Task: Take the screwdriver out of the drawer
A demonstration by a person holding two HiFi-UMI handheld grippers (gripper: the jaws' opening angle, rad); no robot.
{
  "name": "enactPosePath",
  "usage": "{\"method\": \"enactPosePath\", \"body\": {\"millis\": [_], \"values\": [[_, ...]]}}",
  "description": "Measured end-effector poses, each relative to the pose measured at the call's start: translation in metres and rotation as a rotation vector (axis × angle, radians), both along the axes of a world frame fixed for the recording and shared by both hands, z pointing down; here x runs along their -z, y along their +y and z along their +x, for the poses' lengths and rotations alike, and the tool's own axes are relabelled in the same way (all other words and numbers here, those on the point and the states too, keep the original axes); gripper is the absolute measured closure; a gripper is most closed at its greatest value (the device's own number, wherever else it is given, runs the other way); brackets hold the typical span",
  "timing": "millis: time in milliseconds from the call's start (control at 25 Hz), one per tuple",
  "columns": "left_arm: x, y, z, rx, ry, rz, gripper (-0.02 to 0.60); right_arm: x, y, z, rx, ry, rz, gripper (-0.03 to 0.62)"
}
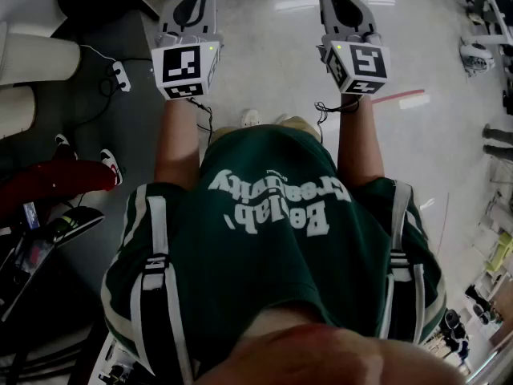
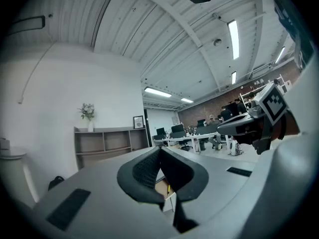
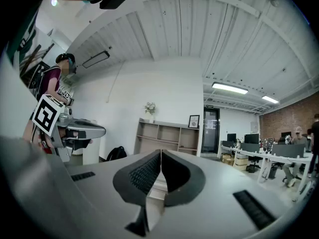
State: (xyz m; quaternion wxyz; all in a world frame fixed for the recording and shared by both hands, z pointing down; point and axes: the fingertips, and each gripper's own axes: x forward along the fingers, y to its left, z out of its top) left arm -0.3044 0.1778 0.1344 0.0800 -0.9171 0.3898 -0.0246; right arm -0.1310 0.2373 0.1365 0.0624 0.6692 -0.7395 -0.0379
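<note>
We found a pale, glossy floor [image 1: 264, 46], with a darker grey patch [image 1: 120, 135] along its left side. On the dark patch lay a white power block [image 1: 121, 76], and near it a pair of shoes [image 1: 111, 165]. A red tape strip [image 1: 398, 96] was stuck to the pale floor at the right. Against the white wall stood an open shelf unit [image 3: 169, 136]. On its top we noted a vase of flowers [image 3: 149, 108] and a framed picture [image 3: 194, 121], set apart from each other. A black bag [image 3: 117, 153] sat on the floor beside the unit. Long desks [image 3: 259, 148] further off carried monitors [image 3: 232, 137].
</note>
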Motion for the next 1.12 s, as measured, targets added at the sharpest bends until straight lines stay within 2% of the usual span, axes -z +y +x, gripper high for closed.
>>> {"method": "enactPosePath", "body": {"millis": [640,920,1120], "values": [[-0.007,-0.004,0.007,-0.018,-0.009,-0.030,0.563,-0.006,-0.006,0.001,0.011,-0.020,-0.008,0.557],[-0.008,-0.029,0.002,-0.038,-0.006,-0.025,0.563,-0.011,-0.032,-0.009,0.007,-0.031,-0.011,0.557],[-0.006,-0.017,-0.001,-0.034,0.004,-0.023,0.563,-0.010,-0.017,-0.008,0.001,-0.027,-0.010,0.557]]}}
